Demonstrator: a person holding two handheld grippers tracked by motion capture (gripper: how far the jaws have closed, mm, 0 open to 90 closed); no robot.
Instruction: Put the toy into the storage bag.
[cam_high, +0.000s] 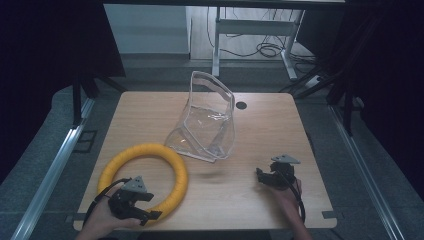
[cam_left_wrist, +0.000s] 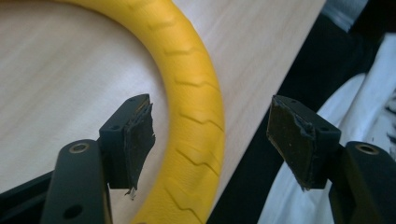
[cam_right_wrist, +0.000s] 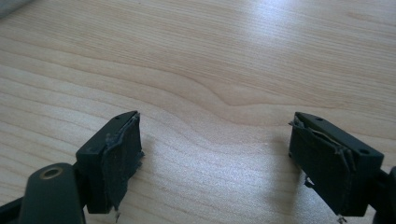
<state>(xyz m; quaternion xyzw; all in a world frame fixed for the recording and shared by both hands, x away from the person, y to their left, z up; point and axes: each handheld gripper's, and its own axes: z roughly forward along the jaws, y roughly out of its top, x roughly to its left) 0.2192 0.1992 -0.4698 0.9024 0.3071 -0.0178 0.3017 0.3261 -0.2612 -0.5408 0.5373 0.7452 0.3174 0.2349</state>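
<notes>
Straddling the yellow ring (cam_left_wrist: 196, 93), left gripper (cam_left_wrist: 210, 140) gapes.

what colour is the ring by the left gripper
Yellow, with grooved chevron marks along its surface; the ring shows best in the left gripper view.

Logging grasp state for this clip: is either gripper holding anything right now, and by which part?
Nothing is held. The left gripper straddles the yellow ring at its near rim, pads not touching. The right gripper is open over bare table.
</notes>
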